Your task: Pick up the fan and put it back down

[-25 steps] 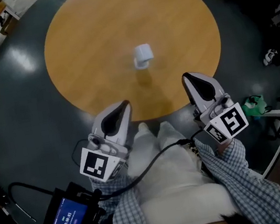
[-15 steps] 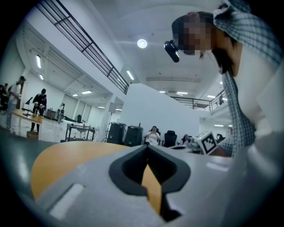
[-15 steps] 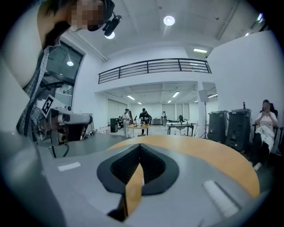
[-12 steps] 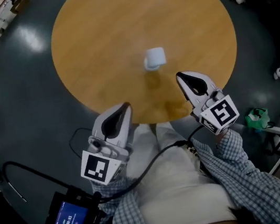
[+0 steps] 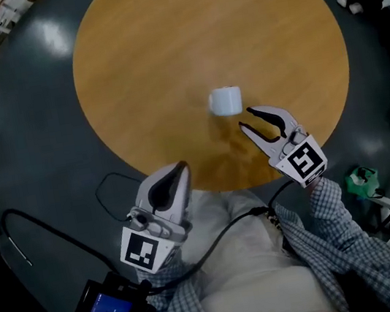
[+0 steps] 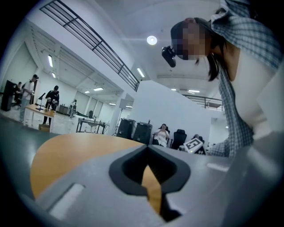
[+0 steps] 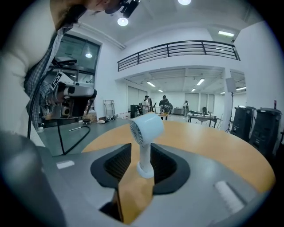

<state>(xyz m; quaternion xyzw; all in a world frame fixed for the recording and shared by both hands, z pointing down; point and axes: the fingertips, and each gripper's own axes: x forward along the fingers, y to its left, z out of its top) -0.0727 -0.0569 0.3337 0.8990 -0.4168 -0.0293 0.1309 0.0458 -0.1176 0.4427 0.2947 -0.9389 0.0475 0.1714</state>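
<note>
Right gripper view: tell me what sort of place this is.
Likely a big open workshop or lab hall: a black-railed upper gallery, distant people standing by work tables, and tall black equipment cases at the right.

Small white fan (image 5: 226, 100) — upright on round base, standing on wooden table (image 5: 150, 63)

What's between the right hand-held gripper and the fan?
Only bare table up to the fan, shown in the head view; the right hand-held gripper is opening its empty jaws.
</note>
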